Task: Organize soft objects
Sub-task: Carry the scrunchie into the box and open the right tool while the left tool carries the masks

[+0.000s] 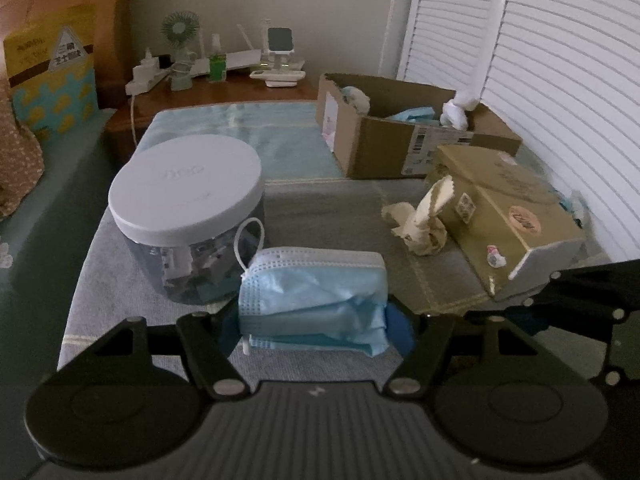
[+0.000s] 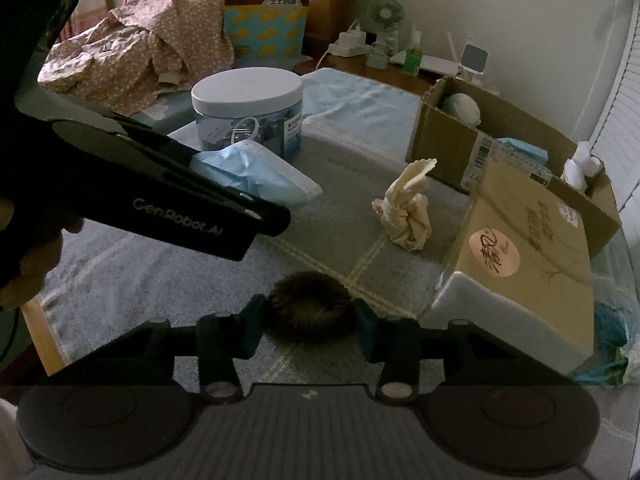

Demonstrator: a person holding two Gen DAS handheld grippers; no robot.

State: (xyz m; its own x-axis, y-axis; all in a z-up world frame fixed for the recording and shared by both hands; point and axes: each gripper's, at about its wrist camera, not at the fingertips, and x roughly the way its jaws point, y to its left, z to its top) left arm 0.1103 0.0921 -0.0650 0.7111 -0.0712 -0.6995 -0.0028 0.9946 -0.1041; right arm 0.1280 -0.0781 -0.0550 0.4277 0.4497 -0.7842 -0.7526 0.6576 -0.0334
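Left tongs [image 1: 314, 330]: closed onto a folded blue face mask [image 1: 312, 300], the blue pads pressing its two ends; the mask is held just above the towel-covered table [image 1: 320, 200], right in front of the jar
Left tongs from the right wrist view [image 2: 256, 184]: they reach in from the left with the face mask [image 2: 256, 172] sticking out past the tips, one white ear loop lying against the jar
Right tongs [image 2: 310, 322]: narrowed around a dark furry pompom [image 2: 310, 308], a pad touching each side of it; the pompom sits low over the checked towel, whether it touches the cloth I cannot tell
Jar [image 1: 188, 220]: clear plastic with a white lid, upright, at the left of the table, just behind the mask
Knotted cloth [image 1: 420, 220]: cream-coloured, tied in a lump with one end poking upward, lying on the towel just beside the gold box
Gold box [image 1: 508, 216]: closed, lying flat at the right, round pink sticker on top, in front of the cardboard box
Cardboard box [image 1: 400, 148]: open, at the far right of the table by the shuttered wall; inside it a pale round thing, something blue, and a white knotted piece at the far corner
Patterned fabric [image 2: 136, 40]: brown with small white print, heaped at the far left
Yellow bag [image 2: 266, 8]: upright behind that fabric
Nightstand [image 1: 224, 88]: holds a small fan [image 1: 180, 28], a green bottle and white chargers
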